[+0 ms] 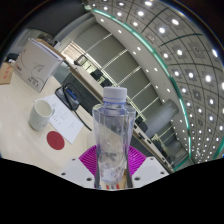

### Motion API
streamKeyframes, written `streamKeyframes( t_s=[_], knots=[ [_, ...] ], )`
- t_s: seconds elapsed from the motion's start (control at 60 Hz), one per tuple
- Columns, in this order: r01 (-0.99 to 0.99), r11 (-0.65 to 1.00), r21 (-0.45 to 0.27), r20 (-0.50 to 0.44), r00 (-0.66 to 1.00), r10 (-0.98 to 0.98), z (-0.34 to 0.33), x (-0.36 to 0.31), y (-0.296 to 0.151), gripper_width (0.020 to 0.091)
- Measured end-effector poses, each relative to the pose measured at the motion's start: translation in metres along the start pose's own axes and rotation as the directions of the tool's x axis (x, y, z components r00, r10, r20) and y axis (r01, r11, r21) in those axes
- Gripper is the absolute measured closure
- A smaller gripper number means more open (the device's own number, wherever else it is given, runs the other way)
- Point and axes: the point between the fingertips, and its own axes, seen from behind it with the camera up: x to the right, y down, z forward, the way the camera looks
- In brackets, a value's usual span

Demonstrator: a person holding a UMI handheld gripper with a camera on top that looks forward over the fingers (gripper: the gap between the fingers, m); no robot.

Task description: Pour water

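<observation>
A clear plastic water bottle (pixel 112 135) with a pale cap stands upright between my fingers, filling the middle of the gripper view. My gripper (pixel 112 163) is shut on the bottle's lower body, with the magenta pads (pixel 89 158) pressing it from both sides. A white cup (pixel 41 112) stands on the table to the left, beyond the fingers and apart from the bottle. The view is tilted, so the table slopes up to the left.
A white sheet with a red disc (pixel 57 140) lies on the pale table (pixel 20 135) just right of the cup. A black cable (pixel 72 100) runs behind it. A paper box or card (pixel 38 62) stands farther back. Ceiling lights fill the right side.
</observation>
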Motion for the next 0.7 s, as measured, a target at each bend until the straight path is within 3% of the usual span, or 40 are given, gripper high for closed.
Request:
streamKeyframes(
  t_s=[0.183, 0.383, 0.55, 0.7],
  knots=[
    [0.406, 0.914, 0.011, -0.079, 0.912, -0.404, 0.046, -0.034, -0.055, 0.0735],
    [0.778, 0.628, -0.029, -0.156, 0.617, -0.772, 0.081, -0.066, -0.080, 0.0739],
    [0.913, 0.401, -0.074, -0.187, 0.382, -0.905, 0.098, -0.077, -0.088, 0.0735],
    [0.954, 0.295, -0.056, -0.204, 0.278, -0.939, 0.103, -0.086, -0.100, 0.0736]
  ],
)
